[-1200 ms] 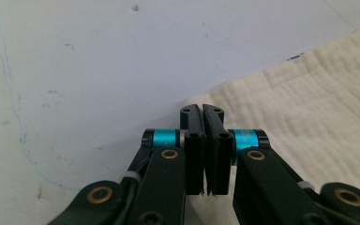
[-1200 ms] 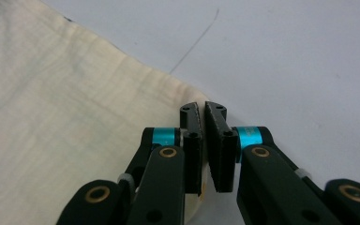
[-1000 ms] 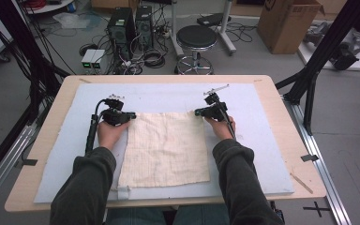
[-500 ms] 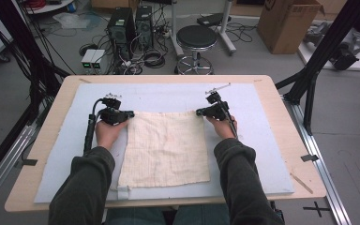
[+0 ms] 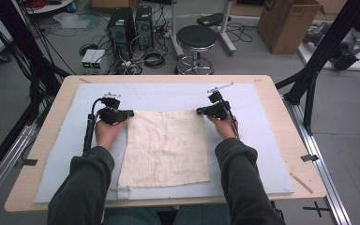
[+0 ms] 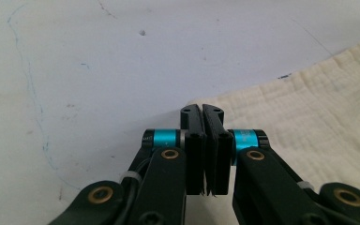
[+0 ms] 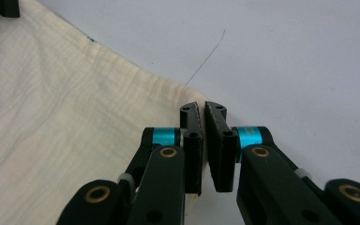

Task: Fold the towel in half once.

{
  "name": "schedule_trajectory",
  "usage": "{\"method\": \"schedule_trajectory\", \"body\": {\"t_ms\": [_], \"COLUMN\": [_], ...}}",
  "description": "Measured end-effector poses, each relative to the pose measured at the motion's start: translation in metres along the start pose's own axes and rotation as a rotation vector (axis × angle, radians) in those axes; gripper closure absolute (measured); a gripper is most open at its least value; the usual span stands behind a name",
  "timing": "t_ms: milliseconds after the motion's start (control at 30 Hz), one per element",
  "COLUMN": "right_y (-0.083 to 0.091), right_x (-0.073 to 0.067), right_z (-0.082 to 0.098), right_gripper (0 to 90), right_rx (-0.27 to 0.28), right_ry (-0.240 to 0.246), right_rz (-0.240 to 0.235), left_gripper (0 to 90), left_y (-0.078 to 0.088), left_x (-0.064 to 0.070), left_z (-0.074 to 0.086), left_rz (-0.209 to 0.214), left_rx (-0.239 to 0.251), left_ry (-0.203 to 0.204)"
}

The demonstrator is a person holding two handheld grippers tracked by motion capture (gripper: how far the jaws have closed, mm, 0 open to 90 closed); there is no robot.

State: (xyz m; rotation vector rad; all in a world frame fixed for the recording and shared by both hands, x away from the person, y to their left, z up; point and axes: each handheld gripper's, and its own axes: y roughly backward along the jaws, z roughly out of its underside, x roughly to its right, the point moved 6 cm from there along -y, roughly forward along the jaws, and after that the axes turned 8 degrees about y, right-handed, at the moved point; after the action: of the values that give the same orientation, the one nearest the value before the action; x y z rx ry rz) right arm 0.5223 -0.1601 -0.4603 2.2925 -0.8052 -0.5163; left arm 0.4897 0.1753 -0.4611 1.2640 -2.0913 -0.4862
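Laid flat across the middle of the pale blue mat (image 5: 168,96), a cream cloth (image 5: 165,149), roughly square, near edge close to the mat's near border, far edge stretched between the two hands. Pinned at the far left corner by the left gripper (image 5: 130,113), jaws pressed together, tips right at the cloth's corner. Same story in the left gripper view: left gripper (image 6: 201,110) with both black pads closed tight, barely a sliver between them, cloth (image 6: 309,122) corner tucked in at the tips and spreading away to the right. Over on the far right corner, the right gripper (image 5: 198,111), lying low on the mat, pointing inward toward the cloth. Seen in the right gripper view, right gripper (image 7: 202,108) closed too, narrow wedge of a gap at the tips, cloth (image 7: 65,126) edge drawn into that pinch and fanning out to the left with soft wrinkles. Left hand (image 5: 107,131) wrapped around its gripper's body, dark sleeve trailing back to the near edge. Right hand (image 5: 222,125) doing likewise on the other side. Black cable (image 5: 90,133) running down along the left forearm. All of it on a wooden table (image 5: 281,108), mat covering most of the top. Beyond the far edge, a round black stool (image 5: 196,37) on the floor, and a cardboard box (image 5: 286,23) farther right
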Motion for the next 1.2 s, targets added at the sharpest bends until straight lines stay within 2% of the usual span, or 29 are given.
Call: {"method": "schedule_trajectory", "body": {"t_ms": [500, 733, 833, 967, 1200], "right_y": [0.013, 0.024, 0.027, 0.03, 0.04], "right_x": [-0.006, -0.01, -0.013, -0.014, -0.02], "right_z": [-0.005, -0.006, -0.005, -0.003, -0.006], "right_gripper": [85.5, 85.5, 85.6, 85.5, 85.5], "right_rx": [0.051, 0.067, 0.073, 0.074, 0.111], "right_ry": [0.022, 0.023, 0.031, 0.035, 0.049], "right_rz": [-0.041, -0.051, -0.056, -0.056, -0.069], "left_gripper": [87.3, 87.2, 87.2, 87.2, 87.2], "left_y": [0.017, 0.027, 0.031, 0.036, 0.044], "left_x": [0.003, 0.004, 0.005, 0.008, 0.017], "left_z": [-0.006, -0.004, -0.003, -0.002, -0.004], "left_rz": [0.054, 0.061, 0.071, 0.081, 0.104], "left_rx": [0.044, 0.054, 0.067, 0.071, 0.081], "left_ry": [-0.012, -0.026, -0.016, -0.029, -0.052]}}
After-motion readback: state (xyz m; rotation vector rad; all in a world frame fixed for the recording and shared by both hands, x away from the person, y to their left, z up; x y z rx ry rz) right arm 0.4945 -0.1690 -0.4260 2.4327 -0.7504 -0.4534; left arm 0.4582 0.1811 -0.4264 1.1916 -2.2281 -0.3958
